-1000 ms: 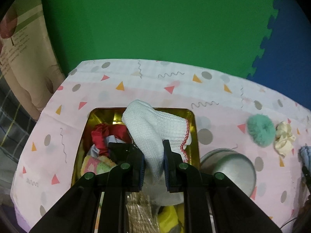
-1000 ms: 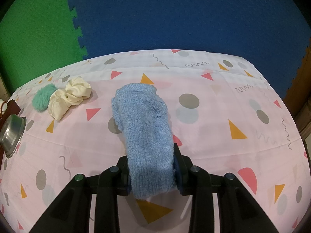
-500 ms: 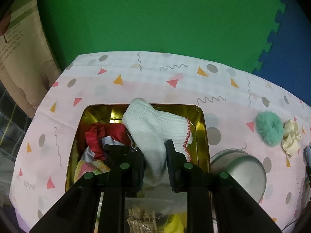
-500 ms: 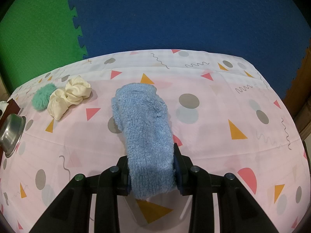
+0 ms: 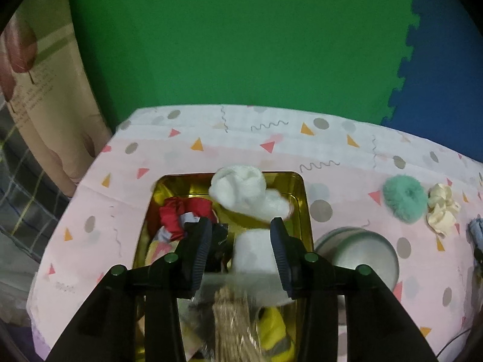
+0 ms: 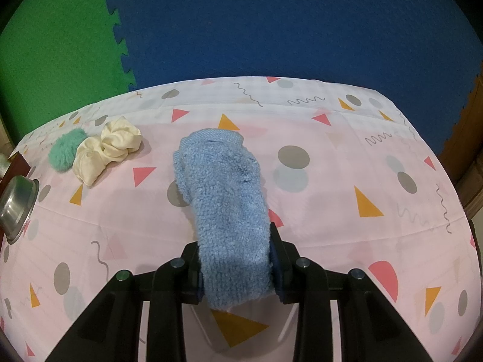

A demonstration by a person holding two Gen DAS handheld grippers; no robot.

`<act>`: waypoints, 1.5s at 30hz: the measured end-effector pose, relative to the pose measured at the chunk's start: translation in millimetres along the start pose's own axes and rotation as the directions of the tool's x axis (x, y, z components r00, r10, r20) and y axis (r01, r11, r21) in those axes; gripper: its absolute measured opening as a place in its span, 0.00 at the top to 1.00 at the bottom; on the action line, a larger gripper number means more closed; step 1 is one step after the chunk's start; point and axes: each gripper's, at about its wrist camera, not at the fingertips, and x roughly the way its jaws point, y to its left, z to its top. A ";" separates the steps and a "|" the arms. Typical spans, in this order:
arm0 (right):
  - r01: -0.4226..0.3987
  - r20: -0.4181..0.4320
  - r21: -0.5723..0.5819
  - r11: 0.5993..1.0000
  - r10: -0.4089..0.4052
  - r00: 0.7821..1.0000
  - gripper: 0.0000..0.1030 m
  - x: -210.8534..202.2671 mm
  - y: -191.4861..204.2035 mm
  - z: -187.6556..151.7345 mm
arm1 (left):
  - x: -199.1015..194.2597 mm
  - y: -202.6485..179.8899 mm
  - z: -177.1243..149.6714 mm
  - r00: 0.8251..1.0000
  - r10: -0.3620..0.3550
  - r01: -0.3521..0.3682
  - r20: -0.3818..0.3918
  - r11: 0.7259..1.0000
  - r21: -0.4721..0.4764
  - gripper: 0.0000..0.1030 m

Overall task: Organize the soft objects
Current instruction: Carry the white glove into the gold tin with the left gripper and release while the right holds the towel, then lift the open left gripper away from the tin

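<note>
Left gripper (image 5: 240, 247) stood wide open over the gold tin (image 5: 303, 199), and the white sock (image 5: 250, 196), blurred, sat between the spread fingers above the tin's contents. Right gripper (image 6: 235, 267) was clamped on the blue sock (image 6: 223, 187), draped forward over the tablecloth (image 6: 332, 217) near the cream scrunchie (image 6: 105, 147).
</note>
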 end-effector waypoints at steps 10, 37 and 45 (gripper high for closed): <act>0.008 -0.001 -0.007 1.000 -0.008 1.000 0.67 -0.2 0.4 0.7 | -40.0 17.1 -45.3 0.998 0.040 -0.039 0.045 0.999 -0.020 0.60; 0.124 -0.005 -0.016 0.992 -0.124 0.992 0.73 -15.9 27.5 -1.4 | -62.0 61.2 -112.8 0.968 0.204 -0.181 0.149 0.972 -0.152 0.33; 0.103 0.024 -0.026 0.994 -0.102 0.994 0.74 -36.6 50.1 6.6 | -59.5 69.6 -115.1 0.973 0.191 -0.164 0.132 0.968 -0.190 0.29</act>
